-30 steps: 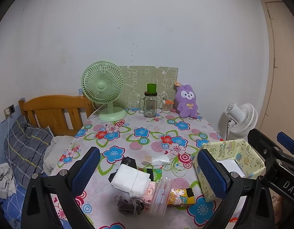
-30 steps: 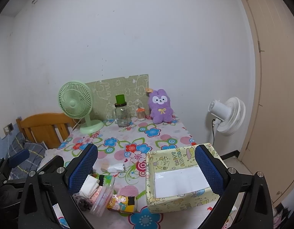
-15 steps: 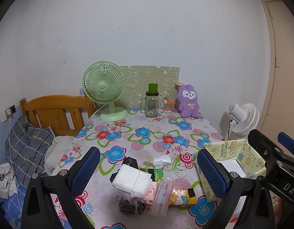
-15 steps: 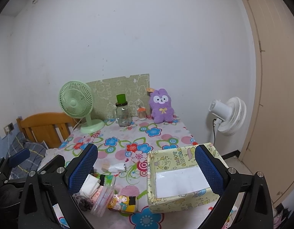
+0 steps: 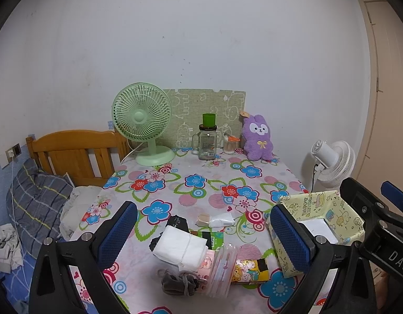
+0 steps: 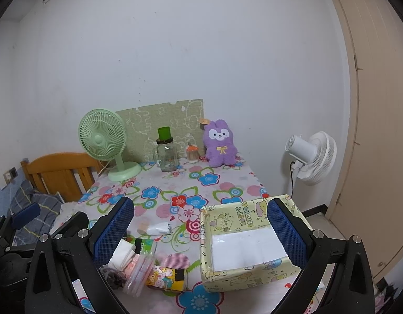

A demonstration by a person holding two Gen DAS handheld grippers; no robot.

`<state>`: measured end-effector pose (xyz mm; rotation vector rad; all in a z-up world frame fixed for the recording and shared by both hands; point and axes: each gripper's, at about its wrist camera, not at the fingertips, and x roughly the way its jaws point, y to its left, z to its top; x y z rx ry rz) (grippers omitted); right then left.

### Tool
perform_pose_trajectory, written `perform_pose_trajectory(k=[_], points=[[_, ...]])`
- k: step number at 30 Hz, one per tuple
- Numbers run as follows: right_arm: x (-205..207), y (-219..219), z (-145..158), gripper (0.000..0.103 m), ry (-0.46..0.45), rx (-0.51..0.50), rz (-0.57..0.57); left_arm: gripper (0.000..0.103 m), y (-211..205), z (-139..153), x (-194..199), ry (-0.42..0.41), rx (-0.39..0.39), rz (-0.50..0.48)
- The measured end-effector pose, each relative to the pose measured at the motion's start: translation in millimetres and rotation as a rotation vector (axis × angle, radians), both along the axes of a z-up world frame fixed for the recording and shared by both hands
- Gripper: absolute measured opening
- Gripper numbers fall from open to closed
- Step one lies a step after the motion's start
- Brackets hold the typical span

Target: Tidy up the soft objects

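A pile of small soft items lies at the table's near edge: a white folded cloth bundle (image 5: 181, 246) (image 6: 122, 253), a grey drawstring pouch (image 5: 179, 282), a black cloth (image 5: 178, 222), flat packets (image 5: 249, 270) and a small white packet (image 5: 222, 219). A yellow cartoon-print box (image 6: 243, 240) (image 5: 319, 225) stands open to the right of them, with a white sheet inside. My left gripper (image 5: 202, 235) is open and empty above the pile. My right gripper (image 6: 200, 235) is open and empty above the box's left side.
At the table's far end stand a green desk fan (image 5: 144, 123), a glass jar with green lid (image 5: 208, 141), a small jar (image 5: 229, 145) and a purple plush bunny (image 5: 257, 137). A wooden bed frame (image 5: 70, 151) is left; a white floor fan (image 6: 311, 157) and a door are right.
Both views have drifted slightly; the scene sits a little further right and lower in frame. Both grippers stay open and nothing on the table has moved.
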<state>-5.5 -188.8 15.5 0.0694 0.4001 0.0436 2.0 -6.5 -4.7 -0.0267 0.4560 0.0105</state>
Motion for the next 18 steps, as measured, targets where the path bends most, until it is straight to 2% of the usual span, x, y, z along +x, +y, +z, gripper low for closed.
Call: perform_pose_trajectory(k=[18], points=[[2.9, 0.6, -1.8, 0.103, 0.009, 0.003, -0.002, 0.101, -4.4, -4.7, 3.1, 0.003, -0.007, -0.006]])
